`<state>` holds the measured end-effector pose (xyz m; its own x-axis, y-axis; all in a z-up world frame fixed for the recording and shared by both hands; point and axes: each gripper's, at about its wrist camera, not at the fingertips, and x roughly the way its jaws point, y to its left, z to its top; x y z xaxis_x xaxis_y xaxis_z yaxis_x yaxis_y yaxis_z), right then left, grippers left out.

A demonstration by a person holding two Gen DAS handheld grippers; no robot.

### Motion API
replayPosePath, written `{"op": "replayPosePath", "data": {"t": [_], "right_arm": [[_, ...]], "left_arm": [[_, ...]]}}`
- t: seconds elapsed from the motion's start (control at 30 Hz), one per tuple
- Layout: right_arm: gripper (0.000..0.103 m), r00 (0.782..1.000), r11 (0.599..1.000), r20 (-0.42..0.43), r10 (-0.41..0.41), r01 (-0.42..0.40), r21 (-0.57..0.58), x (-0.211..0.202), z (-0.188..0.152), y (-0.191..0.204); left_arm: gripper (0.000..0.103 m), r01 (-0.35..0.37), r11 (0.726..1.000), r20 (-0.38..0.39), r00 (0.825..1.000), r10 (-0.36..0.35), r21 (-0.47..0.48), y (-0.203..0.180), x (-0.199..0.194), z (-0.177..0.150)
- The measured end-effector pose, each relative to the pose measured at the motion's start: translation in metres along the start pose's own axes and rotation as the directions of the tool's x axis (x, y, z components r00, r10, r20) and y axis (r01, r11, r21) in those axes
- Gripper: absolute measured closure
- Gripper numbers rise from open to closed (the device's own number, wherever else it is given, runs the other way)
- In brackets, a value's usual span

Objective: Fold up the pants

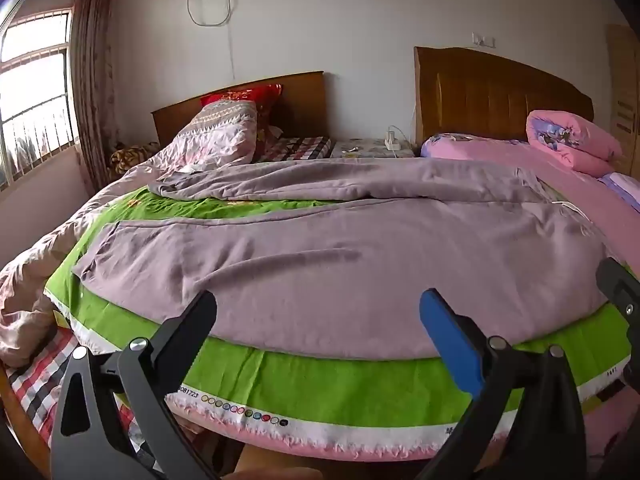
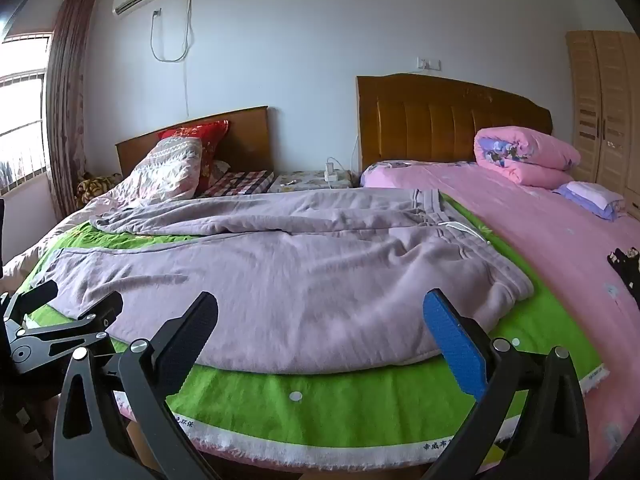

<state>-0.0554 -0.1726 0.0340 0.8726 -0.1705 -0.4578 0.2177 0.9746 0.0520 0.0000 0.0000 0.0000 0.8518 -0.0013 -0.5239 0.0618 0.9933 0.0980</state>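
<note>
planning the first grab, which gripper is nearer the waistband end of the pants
Right. The right gripper hovers open by the near edge toward the waistband; the left gripper sits further toward the leg cuffs.

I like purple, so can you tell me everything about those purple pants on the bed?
The pants are pale lilac, soft and fleecy-looking. They lie spread out and wrinkled on a green cloth, not yet folded. The waistband, with a white drawstring, is at the right; the legs stretch left, the far one rumpled. Nothing grips them.

Bed (image 2: 560, 248), green cloth (image 2: 320, 408) spread on it, lilac pants (image 2: 280, 280) lying flat on the cloth
</note>
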Motion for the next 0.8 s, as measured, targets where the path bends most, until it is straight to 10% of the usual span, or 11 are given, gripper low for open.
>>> {"op": "replayPosePath", "data": {"t": [0.8], "right_arm": [[0.004,1.0,1.0,-0.015,-0.008,0.008,-0.001,0.0005,-0.0016,-0.0034]], "left_arm": [[0.001,0.004,1.0,0.0,1.0,-0.004,0.008,-0.001,0.0009,-0.0027]]}}
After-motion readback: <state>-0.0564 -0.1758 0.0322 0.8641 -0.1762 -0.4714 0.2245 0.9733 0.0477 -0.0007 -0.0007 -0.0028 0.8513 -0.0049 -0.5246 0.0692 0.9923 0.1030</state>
